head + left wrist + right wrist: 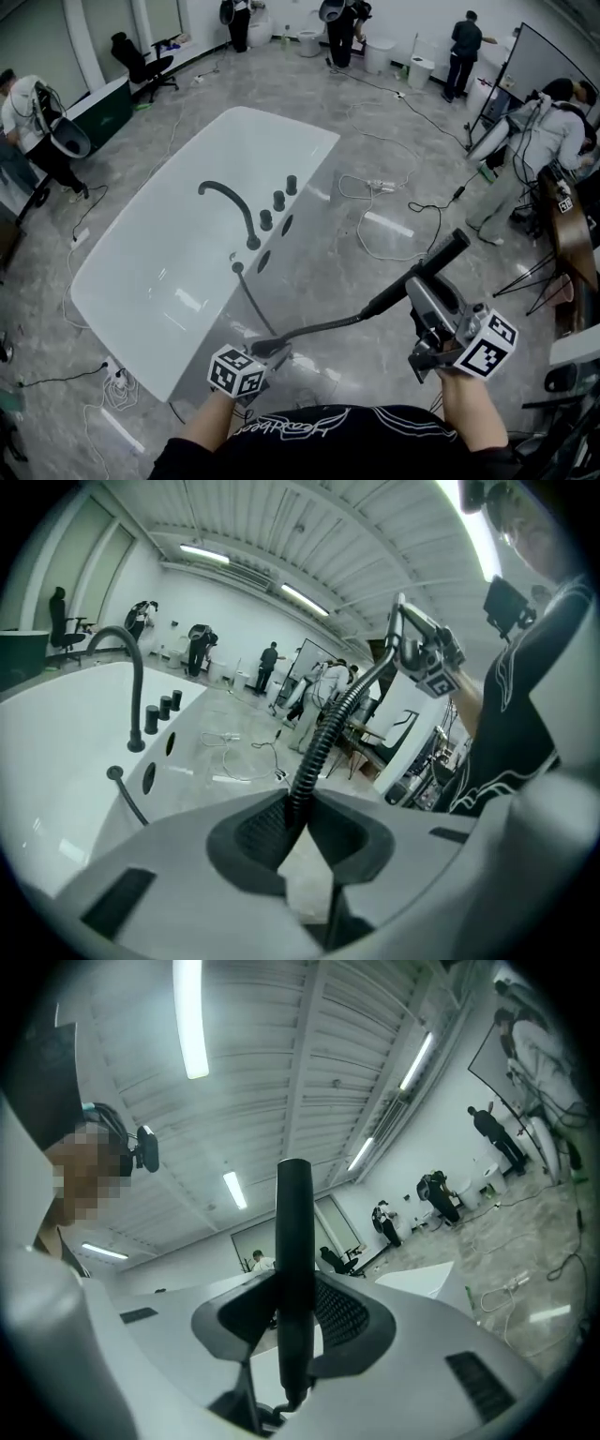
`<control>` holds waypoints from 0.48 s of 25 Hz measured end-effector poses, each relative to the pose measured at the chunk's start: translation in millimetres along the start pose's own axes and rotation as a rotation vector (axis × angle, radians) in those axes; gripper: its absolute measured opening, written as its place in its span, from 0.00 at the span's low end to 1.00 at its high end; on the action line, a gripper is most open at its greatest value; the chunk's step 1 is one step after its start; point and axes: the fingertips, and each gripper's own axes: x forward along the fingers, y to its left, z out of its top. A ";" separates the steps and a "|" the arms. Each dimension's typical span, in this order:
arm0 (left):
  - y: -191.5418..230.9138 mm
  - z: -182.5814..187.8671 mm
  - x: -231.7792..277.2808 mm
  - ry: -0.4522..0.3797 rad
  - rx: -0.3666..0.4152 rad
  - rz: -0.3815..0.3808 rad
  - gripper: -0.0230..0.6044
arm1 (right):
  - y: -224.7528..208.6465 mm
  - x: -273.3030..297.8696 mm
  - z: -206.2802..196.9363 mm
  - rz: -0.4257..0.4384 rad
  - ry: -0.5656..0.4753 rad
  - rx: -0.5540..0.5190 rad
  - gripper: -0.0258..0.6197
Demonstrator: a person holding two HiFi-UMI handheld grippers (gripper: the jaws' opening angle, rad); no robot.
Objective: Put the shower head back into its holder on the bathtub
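one shower head between right tongs, hose between left tongs

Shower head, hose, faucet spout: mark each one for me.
shower head (446,250), head view, its free far end.
hose (319,748), left gripper view, ribbed middle stretch.
faucet spout (253,242), head view, its round base.
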 end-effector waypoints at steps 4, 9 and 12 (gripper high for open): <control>16.0 22.6 -25.3 -0.039 -0.031 0.079 0.14 | -23.1 5.6 -19.6 -0.011 0.055 0.018 0.23; 27.2 56.1 -79.8 -0.134 -0.028 0.197 0.14 | -21.9 15.9 -37.9 0.050 0.070 0.100 0.23; 40.4 76.6 -120.4 -0.191 -0.024 0.269 0.14 | -20.9 38.2 -34.6 0.080 0.021 0.177 0.23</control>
